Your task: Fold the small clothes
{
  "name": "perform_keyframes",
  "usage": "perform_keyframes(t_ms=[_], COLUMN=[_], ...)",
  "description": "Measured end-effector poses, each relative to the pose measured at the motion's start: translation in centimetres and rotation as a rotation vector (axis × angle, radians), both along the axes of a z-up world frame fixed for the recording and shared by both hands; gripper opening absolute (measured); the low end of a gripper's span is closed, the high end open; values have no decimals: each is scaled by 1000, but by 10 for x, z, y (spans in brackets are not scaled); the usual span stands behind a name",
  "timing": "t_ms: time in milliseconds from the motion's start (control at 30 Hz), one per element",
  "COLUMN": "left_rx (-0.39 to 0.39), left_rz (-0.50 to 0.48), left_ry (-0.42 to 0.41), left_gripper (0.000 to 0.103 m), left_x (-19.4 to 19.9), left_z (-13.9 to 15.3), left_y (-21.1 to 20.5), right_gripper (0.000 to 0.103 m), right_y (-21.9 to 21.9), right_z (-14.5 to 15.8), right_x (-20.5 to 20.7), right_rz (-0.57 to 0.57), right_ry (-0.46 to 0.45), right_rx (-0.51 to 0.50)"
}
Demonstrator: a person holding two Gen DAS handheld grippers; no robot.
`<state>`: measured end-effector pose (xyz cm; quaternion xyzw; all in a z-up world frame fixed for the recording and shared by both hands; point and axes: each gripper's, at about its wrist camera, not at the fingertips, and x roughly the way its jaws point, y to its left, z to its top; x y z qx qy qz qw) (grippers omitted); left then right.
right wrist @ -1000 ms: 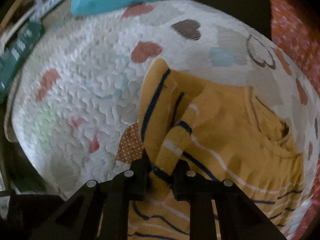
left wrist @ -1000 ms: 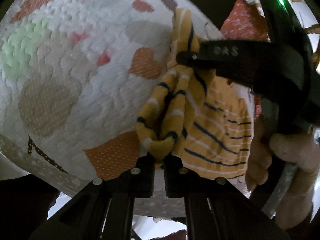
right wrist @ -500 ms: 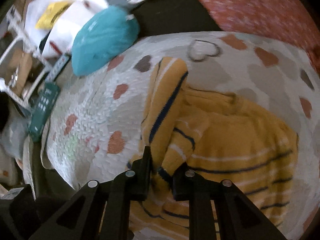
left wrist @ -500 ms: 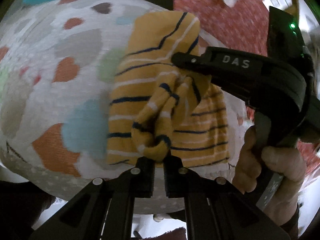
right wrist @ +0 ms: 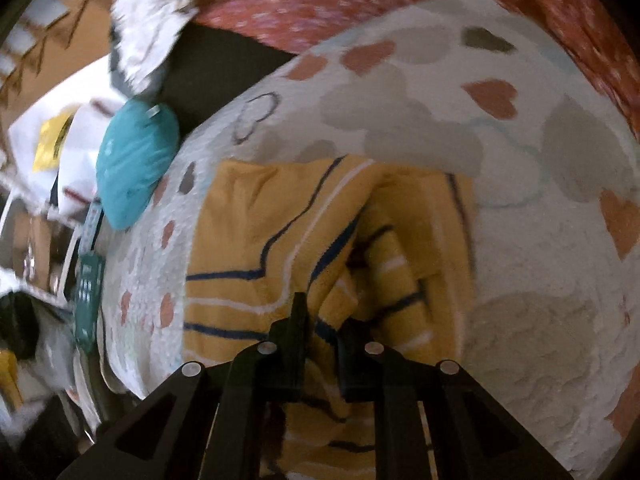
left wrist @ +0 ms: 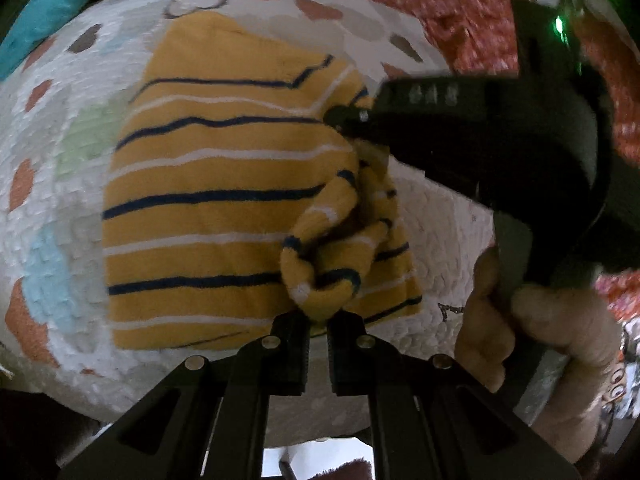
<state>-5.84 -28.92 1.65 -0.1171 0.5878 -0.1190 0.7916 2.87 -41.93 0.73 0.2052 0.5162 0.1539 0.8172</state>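
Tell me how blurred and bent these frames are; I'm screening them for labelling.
Left wrist view: fisheye bulges the quilt; striped top fairly sharp, right gripper lettering smeared, red cloth streaked. Right wrist view: heavier motion blur, teal cushion and clutter at left smeared; dark corners in both.

bare quilt (right wrist: pixel 532 320) lies open right of the sweater (right wrist: pixel 248 240); a teal cushion (right wrist: pixel 136 164) seemingly crowds the left.

A white quilted bedspread with pastel heart prints (left wrist: pixel 448 216) covers the bed; the yellow knitted garment with navy and white stripes (left wrist: pixel 208 216) lies on it.
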Motion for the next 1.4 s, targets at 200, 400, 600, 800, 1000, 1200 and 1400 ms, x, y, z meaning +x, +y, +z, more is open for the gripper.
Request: perform_keyframes(t_ms=[200,400,600,800,1000,1200,1400], left_rx=[-49,-95,-56,-6,43,111,195], left_rz=[-35,-31,50,111,137,136,120], left_ry=[27,46,0,-13,-56,-113,-155], left_gripper=[15,26,29,29,31,33,35], left_x=[2,-20,-42,-53,-63,-70,-75], left_z=[-4,9,14,12,21,35,44], left_y=[-14,14,51,78,91,95,91], right_gripper=[20,44,46,46,10,7,7], right_y=[-26,-54,-39,21,14,-3,-21], right_z=[-9,11,58,25,-2,-18,-35], right_x=[6,-6,-44,-50,-57,-73,-81], right_rz=[-59,-149,-24,63,72,42,3], right_ry=[36,-37,-241,-136,-17,36,103], right_rx=[-32,-48,96,-193,-158,-273,-308])
